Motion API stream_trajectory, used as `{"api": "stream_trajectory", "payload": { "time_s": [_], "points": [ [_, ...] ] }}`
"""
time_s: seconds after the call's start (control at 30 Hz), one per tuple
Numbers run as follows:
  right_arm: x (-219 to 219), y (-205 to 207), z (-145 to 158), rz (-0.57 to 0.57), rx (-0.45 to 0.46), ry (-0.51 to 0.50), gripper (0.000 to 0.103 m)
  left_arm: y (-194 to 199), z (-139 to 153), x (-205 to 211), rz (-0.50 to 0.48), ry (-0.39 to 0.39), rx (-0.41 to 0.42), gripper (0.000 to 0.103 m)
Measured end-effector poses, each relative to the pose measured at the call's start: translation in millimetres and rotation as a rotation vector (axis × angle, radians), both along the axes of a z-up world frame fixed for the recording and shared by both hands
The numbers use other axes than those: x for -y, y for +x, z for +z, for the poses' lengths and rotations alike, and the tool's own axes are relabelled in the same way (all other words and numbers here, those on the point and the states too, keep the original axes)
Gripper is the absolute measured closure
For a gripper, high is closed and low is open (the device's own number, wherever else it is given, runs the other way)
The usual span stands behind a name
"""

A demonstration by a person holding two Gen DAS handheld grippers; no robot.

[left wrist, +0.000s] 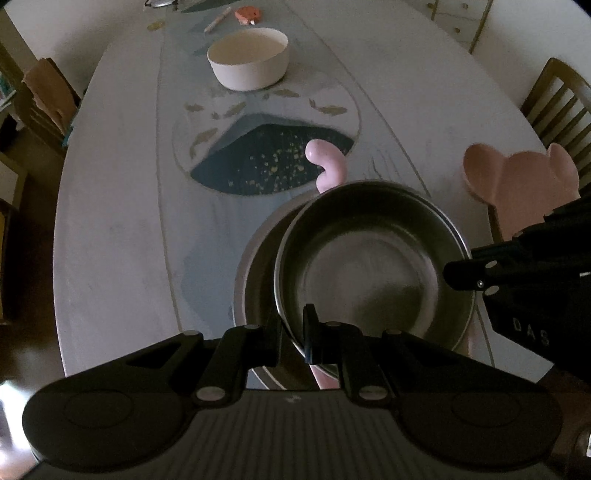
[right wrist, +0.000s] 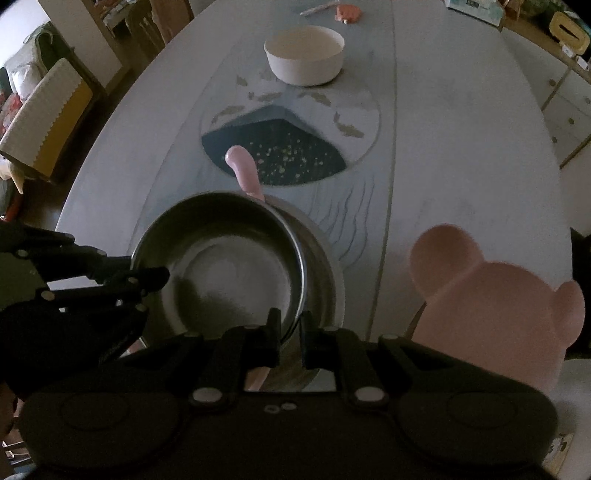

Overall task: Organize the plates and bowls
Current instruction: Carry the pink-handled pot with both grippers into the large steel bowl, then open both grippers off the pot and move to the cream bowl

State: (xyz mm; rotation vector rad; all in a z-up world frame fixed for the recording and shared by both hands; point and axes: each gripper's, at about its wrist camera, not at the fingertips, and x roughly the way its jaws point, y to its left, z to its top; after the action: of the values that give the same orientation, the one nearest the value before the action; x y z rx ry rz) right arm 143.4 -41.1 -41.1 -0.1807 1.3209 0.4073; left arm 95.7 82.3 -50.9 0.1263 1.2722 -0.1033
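A steel bowl (left wrist: 369, 273) (right wrist: 221, 266) hangs tilted over a second steel bowl (left wrist: 255, 284) (right wrist: 323, 266), which rests on the table. My left gripper (left wrist: 293, 332) (right wrist: 155, 275) is shut on the upper bowl's rim on one side. My right gripper (right wrist: 290, 332) (left wrist: 456, 275) is shut on the rim about a quarter turn away. A pink curved piece (left wrist: 327, 162) (right wrist: 242, 166) sticks out from under the bowls. A pink bear-shaped plate (left wrist: 517, 181) (right wrist: 491, 306) lies to the right. A white bowl (left wrist: 247, 59) (right wrist: 304, 55) stands farther back.
The oval table (left wrist: 110, 184) carries a painted round design with a dark patch (left wrist: 266, 162). At the far end lie a pen (left wrist: 218, 19) and a small orange object (left wrist: 247, 14). Wooden chairs (left wrist: 557, 96) stand at both sides; a cushioned chair (right wrist: 44, 118) is at the left.
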Motion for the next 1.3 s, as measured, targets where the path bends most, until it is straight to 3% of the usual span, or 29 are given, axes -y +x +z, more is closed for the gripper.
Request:
{"api": "stream_trajectory", "payload": {
  "time_s": [0.27,0.53,0.73,1.07,1.23,1.3],
  "points": [
    [-0.3,-9.0,-14.7,0.004,-0.039,-0.016,0.093,-8.4,-23.4,-3.7,-0.009,-0.02,-0.043,0.093],
    [1.6,-8.8,-19.7,-0.017,-0.052,-0.003,0.092,-6.1,-29.5,-6.9,-0.02,-0.023,-0.032,0.093],
    [1.0,-3.3,-16.1,-0.013,-0.075,0.019,0.082,-3.0,-31.3,-16.3,-0.014,-0.074,-0.058,0.093],
    [3.6,14.2,7.2,0.014,-0.043,0.037,0.07,6.7,-7.3,-30.9,-0.012,-0.129,-0.01,0.091],
    [7.4,31.8,23.3,0.012,-0.014,0.051,0.068,21.7,12.9,-39.5,0.012,-0.135,0.048,0.076],
    [7.7,41.5,29.2,0.009,0.004,0.055,0.067,29.2,19.2,-41.5,0.02,-0.135,0.07,0.075]
  ]
}}
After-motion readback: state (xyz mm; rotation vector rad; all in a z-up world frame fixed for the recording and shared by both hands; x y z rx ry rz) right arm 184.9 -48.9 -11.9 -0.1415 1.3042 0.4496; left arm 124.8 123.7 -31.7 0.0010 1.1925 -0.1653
